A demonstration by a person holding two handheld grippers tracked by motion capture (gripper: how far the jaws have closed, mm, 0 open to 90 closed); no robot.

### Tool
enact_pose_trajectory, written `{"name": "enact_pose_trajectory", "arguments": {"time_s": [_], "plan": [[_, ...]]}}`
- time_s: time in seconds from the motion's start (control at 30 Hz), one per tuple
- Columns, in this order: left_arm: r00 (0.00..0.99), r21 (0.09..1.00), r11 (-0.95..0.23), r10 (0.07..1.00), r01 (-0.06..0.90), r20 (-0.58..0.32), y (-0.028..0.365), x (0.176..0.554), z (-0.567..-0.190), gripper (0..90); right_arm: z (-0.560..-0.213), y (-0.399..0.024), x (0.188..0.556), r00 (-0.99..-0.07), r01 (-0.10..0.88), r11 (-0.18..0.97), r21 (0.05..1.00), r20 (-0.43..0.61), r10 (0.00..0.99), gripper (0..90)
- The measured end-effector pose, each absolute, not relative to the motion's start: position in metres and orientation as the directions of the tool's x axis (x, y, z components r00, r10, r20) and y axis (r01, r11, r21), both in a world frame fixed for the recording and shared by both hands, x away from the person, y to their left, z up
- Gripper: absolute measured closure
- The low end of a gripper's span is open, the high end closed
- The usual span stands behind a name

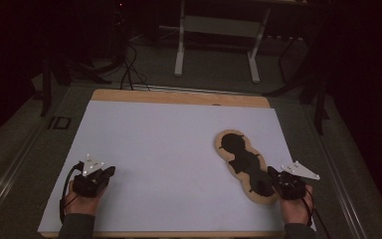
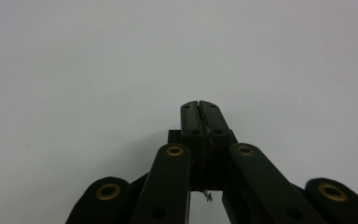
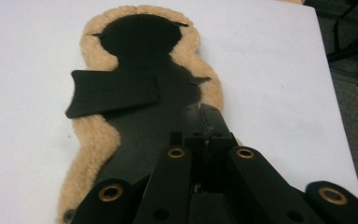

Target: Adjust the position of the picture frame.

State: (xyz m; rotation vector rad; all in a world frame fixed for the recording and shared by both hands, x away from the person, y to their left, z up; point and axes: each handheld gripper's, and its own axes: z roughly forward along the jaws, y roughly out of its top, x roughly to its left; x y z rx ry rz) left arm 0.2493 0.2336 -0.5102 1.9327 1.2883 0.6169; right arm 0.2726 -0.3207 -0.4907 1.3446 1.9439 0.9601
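The person's 2 forearms come in over the near edge of the white sheet [image 1: 169, 149] that covers the wooden table [image 1: 179, 97]. The left hand [image 1: 82, 199] rests on the sheet near its near left corner, wrapped around the left gripper [image 1: 110, 172], which lies low and points away and a little to the right. In the left gripper view the left gripper's [image 2: 200, 106] 2 black jaws are pressed together with nothing between them, above bare white sheet [image 2: 74, 70].

The right hand [image 1: 293, 209] sits near the sheet's near right corner, holding the right gripper [image 1: 271, 172], which points away and slightly left, with its grey plate on top. Its tip is over the near end of a fleece pad [image 1: 243, 164], a long lobed piece with a tan woolly border and a black middle, lying on the right half of the sheet and running from near right to far left. In the right gripper view the right gripper's [image 3: 203, 109] jaws are closed on each other and hold nothing; they lie over the black middle of the fleece pad [image 3: 93, 135], but whether they touch it cannot be told. A black flap [image 3: 114, 95] lies across the pad left of the jaws.

Off the sheet's left edge, on the dark floor, faint marks [image 1: 58, 122] look like "ID", though not clearly. No writing can be read on the pad or grippers
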Motion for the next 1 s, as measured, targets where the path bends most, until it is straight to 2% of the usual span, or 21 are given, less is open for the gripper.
{"name": "enact_pose_trajectory", "arguments": {"time_s": [0.6, 0.8, 1.0], "plan": [[0.383, 0.781, -0.233, 0.924, 0.579, -0.008, 0.235, 0.249, -0.511, 90.0, -0.501, -0.346, 0.278, -0.241, 0.604, 0.165, 0.779, -0.019, 0.97, 90.0], [0.388, 0.781, -0.237, 0.922, 0.578, -0.008, 0.234, 0.25, -0.511, 90.0, -0.502, -0.342, 0.285, -0.264, 0.61, 0.178, 0.773, -0.013, 0.964, 90.0], [0.387, 0.786, -0.229, 0.922, 0.574, -0.014, 0.236, 0.249, -0.51, 90.0, -0.497, -0.312, 0.303, -0.316, 0.599, 0.211, 0.772, -0.015, 0.949, 90.0]]}}
